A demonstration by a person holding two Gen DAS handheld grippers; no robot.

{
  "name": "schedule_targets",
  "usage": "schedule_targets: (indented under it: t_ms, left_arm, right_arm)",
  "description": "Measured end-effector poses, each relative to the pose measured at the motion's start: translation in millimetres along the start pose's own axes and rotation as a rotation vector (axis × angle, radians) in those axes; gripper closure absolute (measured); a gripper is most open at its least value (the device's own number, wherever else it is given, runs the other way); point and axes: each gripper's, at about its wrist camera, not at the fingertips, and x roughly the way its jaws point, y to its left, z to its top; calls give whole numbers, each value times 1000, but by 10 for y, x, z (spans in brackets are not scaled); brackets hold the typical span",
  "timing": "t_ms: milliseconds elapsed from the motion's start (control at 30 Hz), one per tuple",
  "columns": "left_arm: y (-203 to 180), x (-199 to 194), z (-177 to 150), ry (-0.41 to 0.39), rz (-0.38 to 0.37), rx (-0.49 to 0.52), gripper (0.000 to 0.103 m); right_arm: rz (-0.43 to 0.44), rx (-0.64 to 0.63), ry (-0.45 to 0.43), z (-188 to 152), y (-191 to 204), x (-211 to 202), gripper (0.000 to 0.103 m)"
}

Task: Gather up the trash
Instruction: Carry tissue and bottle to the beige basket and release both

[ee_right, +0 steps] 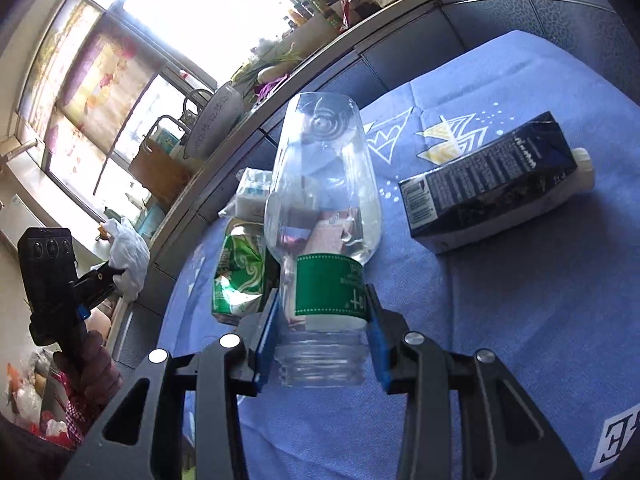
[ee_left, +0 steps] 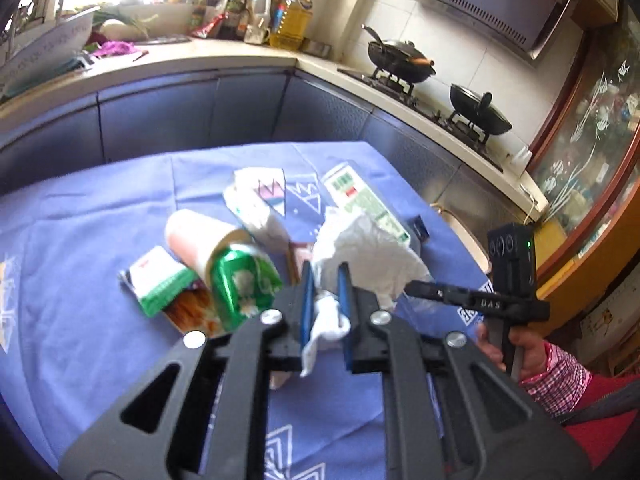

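- My left claw (ee_left: 324, 300) is pinched nearly closed on a crumpled white tissue (ee_left: 360, 252); most of the wad bulges out past the pads and a tail hangs below them.
- My right claw (ee_right: 324, 320) is partly open and clamped on a clear plastic bottle (ee_right: 324, 208), gripping it at the green label near the threaded, capless neck, base pointing away from me.
- The rest of the trash sits on the blue cloth of the worktop (ee_left: 80, 240): a green wrapper (ee_left: 240, 280), a small green-and-white box (ee_left: 160, 280), a pink cup (ee_left: 196, 240) on its side, a white-and-green carton (ee_left: 364, 204), and a dark carton (ee_right: 488, 188) lying flat.
- Risk, as I judge it: the tissue is held by a thin fold, so a quick swing could let it slide out or tear.
- Risk: the bottle is smooth and thin-walled, so it could pivot between the pads or pop free if I squeeze harder or knock its far end.
- Risk: the two claws are close together above the pile; crossing paths could bump the bottle into the other handle.
- The tissue's hanging tail could snag the green wrapper and drag it.
- Open room: bare cloth lies toward me and to the left side in the left view; the far edge of the worktop runs close to the kitchen cabinets (ee_left: 160, 112), so I would not move that way.
- I cannot see a bin in either view.
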Motion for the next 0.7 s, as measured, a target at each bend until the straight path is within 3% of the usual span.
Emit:
schedule_targets:
  t_ms: [167,433,700]
  left_arm:
    - [-116,17,171,-8,5,38,92]
    - [-567,639,213,77,-93,57,92]
    - [-1658,1538,596,160,-228,186,92]
  right_arm:
    - [29,31,-50,57,-91,-259,63]
    - [-4,31,-145,104,-270,-772,63]
    - [-127,134,-299,91,-967,-1584,62]
